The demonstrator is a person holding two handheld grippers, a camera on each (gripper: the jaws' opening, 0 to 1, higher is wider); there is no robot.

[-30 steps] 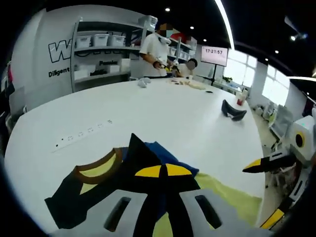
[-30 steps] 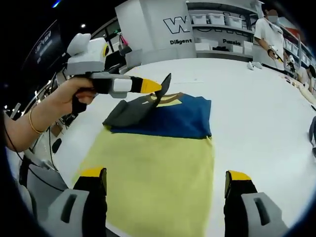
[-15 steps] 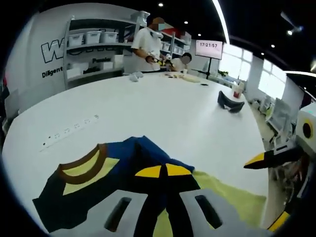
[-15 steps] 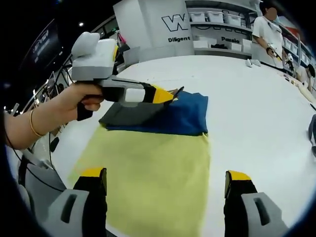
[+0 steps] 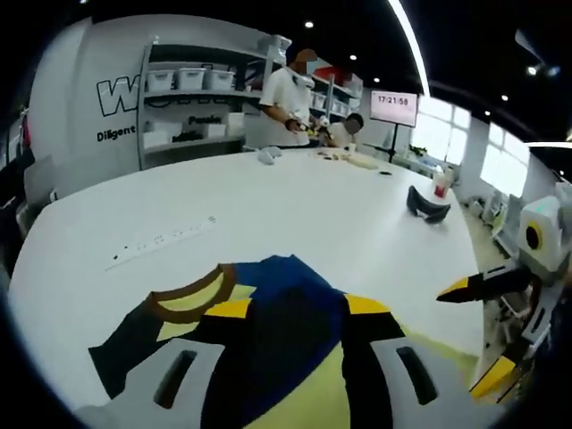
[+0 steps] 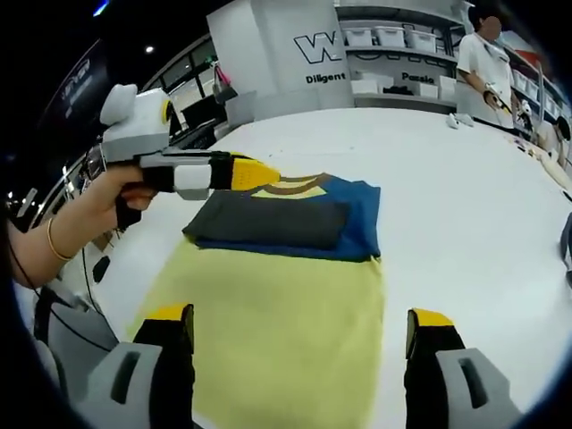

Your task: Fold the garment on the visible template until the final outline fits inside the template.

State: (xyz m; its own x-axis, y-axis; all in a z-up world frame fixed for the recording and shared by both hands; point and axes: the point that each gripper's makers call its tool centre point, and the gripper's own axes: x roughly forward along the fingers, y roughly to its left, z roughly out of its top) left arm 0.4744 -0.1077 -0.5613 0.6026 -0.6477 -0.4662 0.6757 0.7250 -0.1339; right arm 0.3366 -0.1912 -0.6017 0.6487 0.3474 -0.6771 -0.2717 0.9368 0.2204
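The garment is a blue top with a brown-trimmed yellow collar. It lies folded on the far end of the yellow template, with a dark grey sleeve flat across it. My left gripper is open just above the garment, its jaws apart with nothing between them. From the right gripper view the left gripper hovers over the collar edge, held by a hand. My right gripper is open over the template's near end, and it shows at the table edge in the left gripper view.
A white power strip lies on the white table beyond the garment. A black object rests farther right. Two people work at the table's far end by shelves of bins.
The left gripper let go of the dark sleeve, which now lies flat on the blue body. Its jaws have opened, and it has drawn back toward the collar.
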